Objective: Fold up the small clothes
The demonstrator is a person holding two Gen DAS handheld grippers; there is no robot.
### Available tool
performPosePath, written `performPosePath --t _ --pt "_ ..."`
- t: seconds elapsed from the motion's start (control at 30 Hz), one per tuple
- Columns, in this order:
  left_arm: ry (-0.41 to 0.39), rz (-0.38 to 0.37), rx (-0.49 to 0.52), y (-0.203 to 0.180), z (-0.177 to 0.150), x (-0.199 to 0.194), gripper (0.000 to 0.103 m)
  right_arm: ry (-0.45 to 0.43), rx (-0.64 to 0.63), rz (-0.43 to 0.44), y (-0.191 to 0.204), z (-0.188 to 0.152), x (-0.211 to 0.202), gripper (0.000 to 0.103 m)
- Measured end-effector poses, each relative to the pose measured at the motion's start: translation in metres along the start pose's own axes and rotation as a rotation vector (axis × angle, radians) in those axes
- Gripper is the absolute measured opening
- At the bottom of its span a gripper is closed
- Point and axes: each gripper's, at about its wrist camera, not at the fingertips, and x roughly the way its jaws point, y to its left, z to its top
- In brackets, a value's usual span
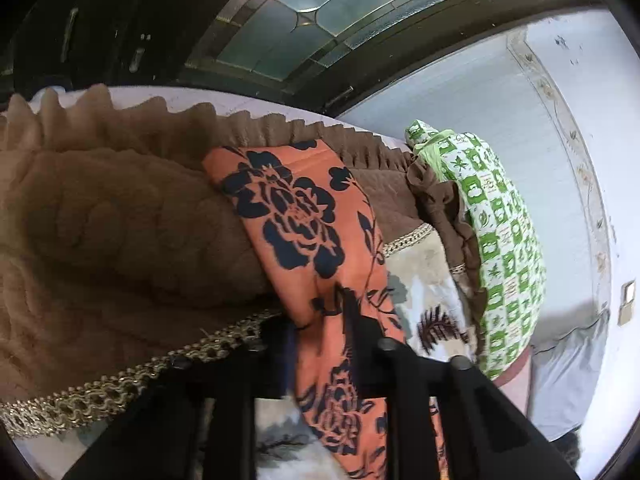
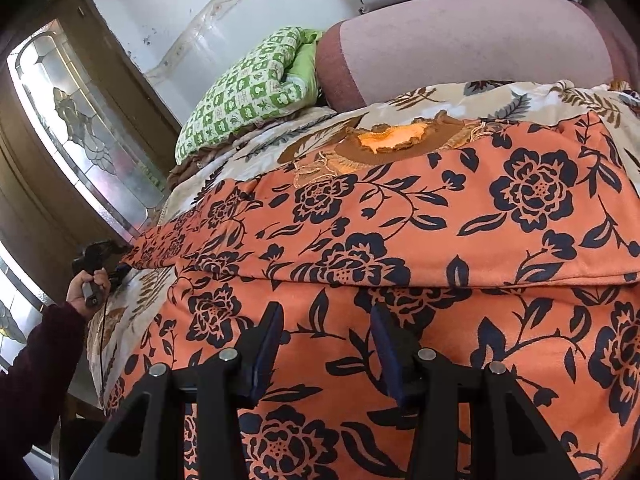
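Note:
An orange cloth with dark blue flowers [image 2: 400, 232] lies spread over the bed, with one fold across its middle. My right gripper [image 2: 326, 340] is open just above its near part, holding nothing. My left gripper [image 1: 320, 336] is shut on a corner strip of the same orange cloth [image 1: 304, 216] and pulls it taut. The left gripper also shows in the right wrist view [image 2: 100, 256] at the cloth's far left corner, held by a hand.
A brown fleece blanket with a frilled edge [image 1: 112, 216] lies left of the strip. A green and white checked pillow [image 2: 244, 100] and a pink bolster [image 2: 460, 48] lie at the bed's head. A floral bedsheet [image 2: 500, 96] covers the bed. A glazed wooden door [image 2: 80, 128] stands at left.

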Motion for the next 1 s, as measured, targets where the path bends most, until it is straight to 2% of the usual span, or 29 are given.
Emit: performPosePath --t 0.03,0.17,0.37,0.57,0.67,0.73,0.8,0.93,0.97,1.0 --pt "-0.008 0.011 0.016 -0.002 -0.002 -0.001 0.009 0.000 0.001 -0.001 0.000 0.000 0.000 0.048" --pt "-0.040 0.022 0.061 -0.011 -0.007 -0.009 0.006 -0.008 -0.001 -0.004 0.000 0.000 -0.002 0.048" --pt "-0.068 0.004 0.226 -0.065 -0.025 -0.040 0.005 -0.068 0.059 -0.011 -0.012 0.007 -0.020 0.048" --pt "-0.070 0.082 0.349 -0.112 -0.051 -0.066 0.005 -0.174 0.171 -0.024 -0.040 0.016 -0.057 0.048" --pt "-0.043 0.166 0.355 -0.113 -0.054 -0.068 0.005 -0.208 0.203 -0.040 -0.051 0.019 -0.072 0.048" --pt "-0.018 0.209 0.319 -0.103 -0.054 -0.067 0.005 -0.224 0.238 -0.048 -0.061 0.019 -0.081 0.048" --pt "0.016 0.187 0.241 -0.091 -0.053 -0.071 0.005 -0.234 0.256 -0.055 -0.067 0.019 -0.087 0.048" --pt "0.058 0.200 0.206 -0.085 -0.052 -0.074 0.005 -0.248 0.241 -0.085 -0.070 0.018 -0.096 0.048" --pt "0.065 0.197 0.189 -0.083 -0.051 -0.075 0.007 -0.248 0.244 -0.084 -0.071 0.017 -0.095 0.048" --pt "0.076 0.189 0.180 -0.082 -0.051 -0.074 0.013 -0.246 0.251 -0.079 -0.072 0.017 -0.095 0.048"
